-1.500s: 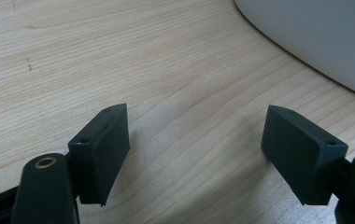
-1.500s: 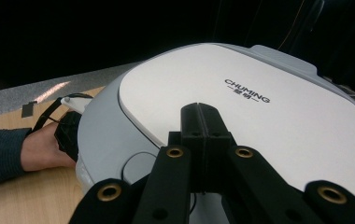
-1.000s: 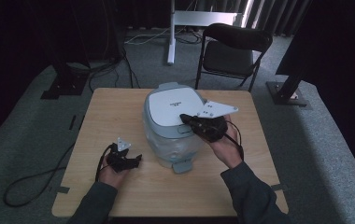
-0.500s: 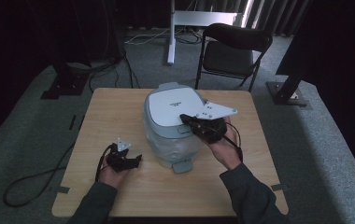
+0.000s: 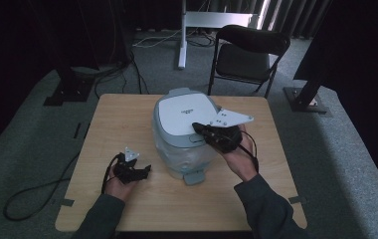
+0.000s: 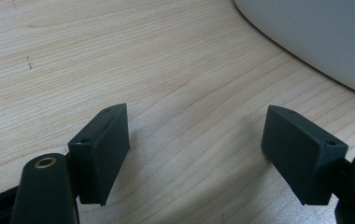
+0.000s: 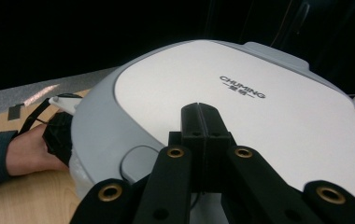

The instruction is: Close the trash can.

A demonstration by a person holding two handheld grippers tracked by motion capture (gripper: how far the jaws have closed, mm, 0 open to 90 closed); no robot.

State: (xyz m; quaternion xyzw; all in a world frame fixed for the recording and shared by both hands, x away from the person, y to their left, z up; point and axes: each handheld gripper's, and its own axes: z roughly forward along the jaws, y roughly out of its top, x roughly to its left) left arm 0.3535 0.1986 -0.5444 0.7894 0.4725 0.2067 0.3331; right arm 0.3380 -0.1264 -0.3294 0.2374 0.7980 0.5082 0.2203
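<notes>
While one rice cooker (image 5: 184, 132) (lid down) stands, two hand-held grippers flank it.

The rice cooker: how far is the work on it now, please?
Done: little shows as finished; the rice cooker stands on the table with its lid down. In hand: the right gripper, jaws shut together, rests its tips on the lid near the oval release button. The left gripper waits open on the wood beside the cooker. Left: probably pressing that button and raising the lid.
</notes>
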